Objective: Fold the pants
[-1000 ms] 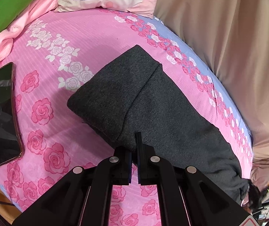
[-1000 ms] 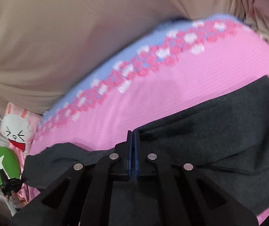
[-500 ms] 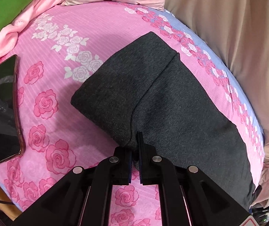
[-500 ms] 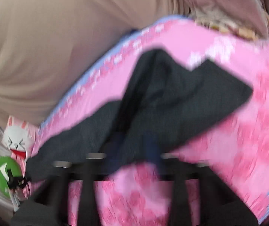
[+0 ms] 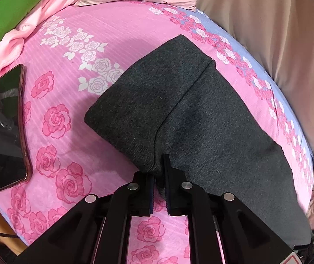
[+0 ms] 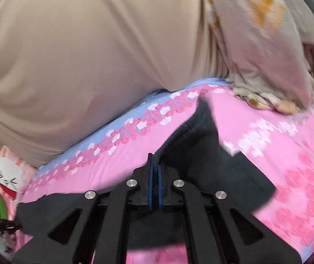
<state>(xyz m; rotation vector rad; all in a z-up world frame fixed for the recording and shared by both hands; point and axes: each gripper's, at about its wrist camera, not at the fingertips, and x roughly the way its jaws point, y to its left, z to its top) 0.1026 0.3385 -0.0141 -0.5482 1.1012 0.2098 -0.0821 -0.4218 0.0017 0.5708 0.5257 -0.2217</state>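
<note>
Pink rose bedsheet [image 5: 73, 44] carries the dark pants [image 5: 201, 114], half-folded; left gripper [image 5: 159, 189] has just been opening, loosed beside the near fold, while right gripper [image 6: 154, 189] clenches a raised edge, apparently for another fold.

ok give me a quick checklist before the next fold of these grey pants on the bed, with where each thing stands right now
1. Right tongs gripping the pants: ok, shut on a raised fold of cloth.
2. Left tongs gripping the pants: not ok, they have just been opening; the cloth edge sits between them but is not pinched.
3. Earlier fold flat: ok in the left view, the top layer lies smooth.
4. Phone clear of the pants: ok, apart from them on the sheet.
5. Far end of the pants: cannot tell, it runs out of view.
</note>
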